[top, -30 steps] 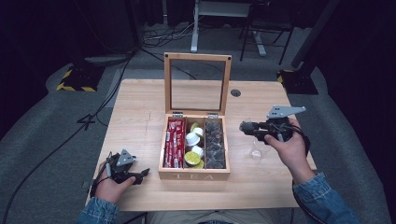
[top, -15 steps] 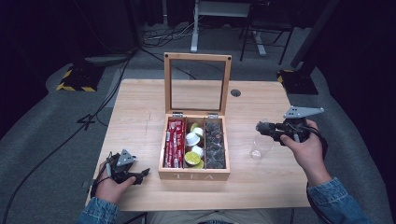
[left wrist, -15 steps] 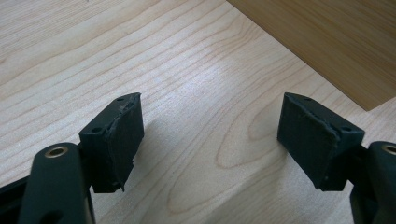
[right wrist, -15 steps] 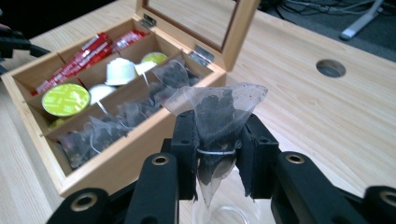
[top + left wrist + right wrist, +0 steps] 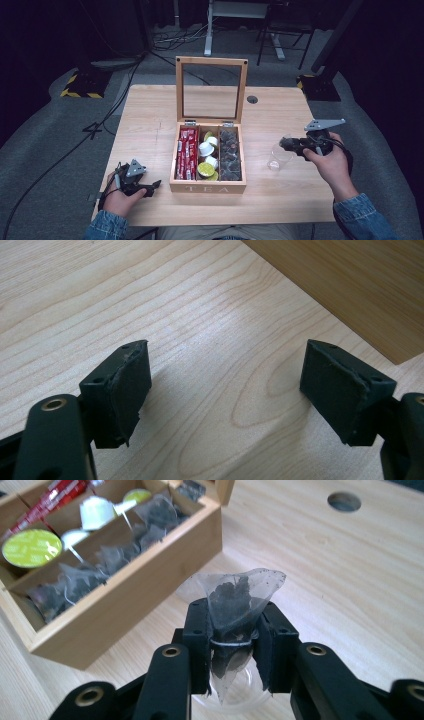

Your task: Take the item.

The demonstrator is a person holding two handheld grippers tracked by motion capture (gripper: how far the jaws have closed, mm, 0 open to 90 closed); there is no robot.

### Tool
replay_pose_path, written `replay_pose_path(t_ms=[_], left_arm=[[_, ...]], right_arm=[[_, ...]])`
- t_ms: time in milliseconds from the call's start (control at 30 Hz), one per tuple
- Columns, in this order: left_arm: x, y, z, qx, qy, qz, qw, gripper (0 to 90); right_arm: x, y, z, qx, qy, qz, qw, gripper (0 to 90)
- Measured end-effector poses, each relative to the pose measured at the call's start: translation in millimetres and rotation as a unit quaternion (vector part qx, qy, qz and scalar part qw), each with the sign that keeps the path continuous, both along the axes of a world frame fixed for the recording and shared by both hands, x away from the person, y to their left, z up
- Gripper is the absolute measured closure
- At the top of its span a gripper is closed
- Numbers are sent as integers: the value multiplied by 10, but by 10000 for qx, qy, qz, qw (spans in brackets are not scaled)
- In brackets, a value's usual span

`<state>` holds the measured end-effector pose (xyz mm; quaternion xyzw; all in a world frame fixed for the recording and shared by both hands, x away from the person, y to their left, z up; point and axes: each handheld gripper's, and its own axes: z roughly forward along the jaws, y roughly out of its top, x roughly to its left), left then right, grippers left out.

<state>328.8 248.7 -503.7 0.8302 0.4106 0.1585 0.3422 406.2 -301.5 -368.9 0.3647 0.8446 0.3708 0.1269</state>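
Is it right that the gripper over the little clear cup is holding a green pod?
Not quite. The right gripper over the clear cup holds a tea bag, not a green pod. The right gripper view shows it pinched between the jaws.

A light wooden table [image 5: 150, 125] carries an open tea box [image 5: 207, 187] and a clear cup [image 5: 276, 159].

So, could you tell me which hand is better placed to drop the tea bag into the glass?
The right. Its gripper is shut on the tea bag just above the glass. The left gripper rests open on the table, across the tea box.
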Motion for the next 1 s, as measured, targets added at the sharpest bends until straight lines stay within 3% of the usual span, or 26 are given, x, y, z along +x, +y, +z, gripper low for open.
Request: replay_pose_path(t_ms=[400,500,533,667,700,1000], left_arm=[[-4,-2,0,9,7,-4,10000,209],[-7,-4,1,11,10,2,10000,209],[-7,-4,1,9,12,2,10000,209],[-5,-4,1,11,13,3,10000,209],[-5,-5,1,12,14,4,10000,207],[-1,-14,2,16,25,22,10000,204]], right_arm=[[32,27,-205,-193,382,2,9991,693],[39,32,-235,-234,416,-13,9989,609],[36,32,-252,-244,440,12,9987,499],[24,26,-265,-268,395,-6,9989,420],[24,8,-281,-179,371,-28,9991,395],[34,14,-269,86,187,-84,9998,371]])
